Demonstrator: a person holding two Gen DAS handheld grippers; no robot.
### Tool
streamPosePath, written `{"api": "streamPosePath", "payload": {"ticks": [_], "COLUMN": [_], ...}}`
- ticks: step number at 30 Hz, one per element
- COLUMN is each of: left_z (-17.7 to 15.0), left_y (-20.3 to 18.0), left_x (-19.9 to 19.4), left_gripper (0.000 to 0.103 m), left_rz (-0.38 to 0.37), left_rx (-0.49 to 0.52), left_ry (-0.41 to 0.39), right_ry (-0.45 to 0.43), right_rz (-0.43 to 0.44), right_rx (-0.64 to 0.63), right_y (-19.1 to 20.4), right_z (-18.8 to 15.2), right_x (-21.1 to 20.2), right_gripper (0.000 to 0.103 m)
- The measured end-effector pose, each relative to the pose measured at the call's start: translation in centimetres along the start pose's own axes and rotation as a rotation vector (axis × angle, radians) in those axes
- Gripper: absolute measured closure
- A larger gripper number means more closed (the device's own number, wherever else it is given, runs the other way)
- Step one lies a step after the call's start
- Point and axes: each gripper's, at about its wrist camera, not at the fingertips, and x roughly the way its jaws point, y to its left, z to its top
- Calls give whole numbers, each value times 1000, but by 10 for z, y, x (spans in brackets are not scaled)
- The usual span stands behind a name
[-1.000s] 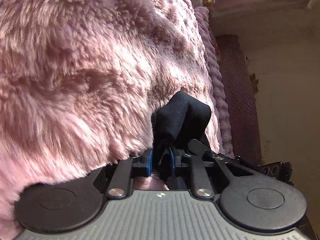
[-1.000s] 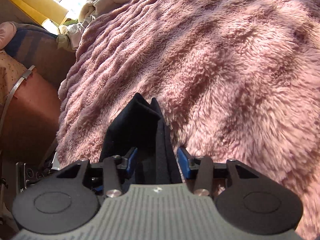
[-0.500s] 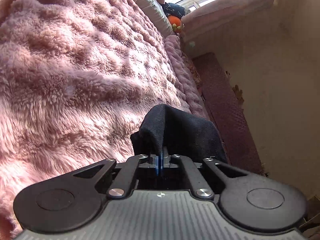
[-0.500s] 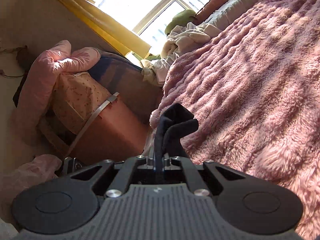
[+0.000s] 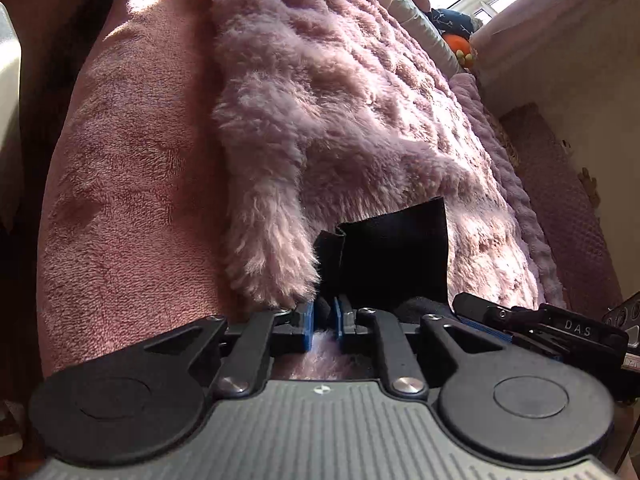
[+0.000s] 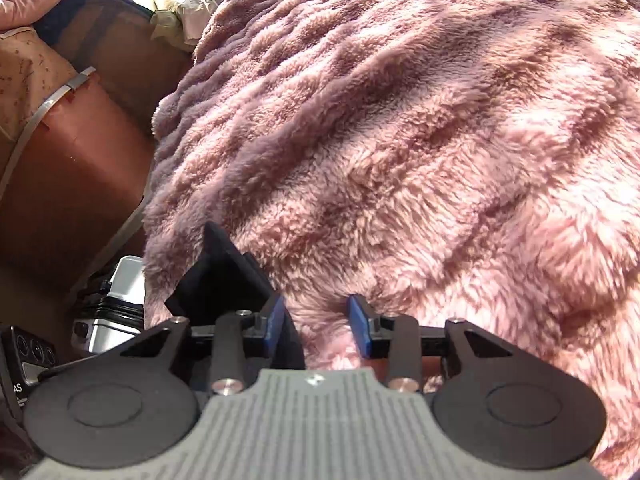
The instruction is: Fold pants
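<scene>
Pants (image 5: 394,256): one black pair on blanket (image 6: 400,140); two claws, both parted.

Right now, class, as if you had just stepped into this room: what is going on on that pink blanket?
A person holding a gripper in each hand is folding black pants on a fluffy pink blanket. Both grippers' jaws have just been opening. The left gripper stands slightly open, with a bit of the dark cloth between its pads. The right gripper is open, the pants lying against its left pad, only blanket between the pads. They appear to be letting go.
</scene>
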Motion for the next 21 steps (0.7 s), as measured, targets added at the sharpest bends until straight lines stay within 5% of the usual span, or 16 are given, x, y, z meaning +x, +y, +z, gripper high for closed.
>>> {"api": "streamPosePath", "payload": {"ticks": [1, 2, 3, 6, 10, 11, 14, 17, 20, 21], "left_z": [-3, -3, -1, 9, 9, 5, -22, -59, -99, -109], "left_y": [2, -1, -5, -19, -56, -69, -108, -129, -128, -127], "left_x": [-8, -17, -24, -62, -106, -114, -128, -135, -136, -135], "left_gripper": [88, 86, 77, 43, 38, 37, 37, 38, 39, 39], "left_rz": [-15, -10, -1, 72, -41, -69, -86, -86, -138, -141], "left_rx": [13, 37, 66, 104, 175, 203, 290, 317, 309, 315], "left_ry": [-25, -40, -54, -142, -177, -161, -102, -13, 99, 129], "right_ry": [-57, -147, -222, -361, -398, -387, -272, -127, -20, 3], "right_rz": [7, -22, -61, -217, -237, -239, -281, -226, -228, -215], "right_rx": [15, -6, -47, -196, -348, -370, -418, -463, -513, -541], "right_y": [-3, -2, 1, 14, 14, 13, 16, 12, 12, 12], "right_z": [0, -1, -2, -15, -72, -89, -137, -187, -223, -233], "right_x": [-14, -39, -61, -149, -272, -296, -336, -339, -312, -302], "right_gripper": [57, 31, 22, 21, 22, 33, 101, 99, 63, 66]}}
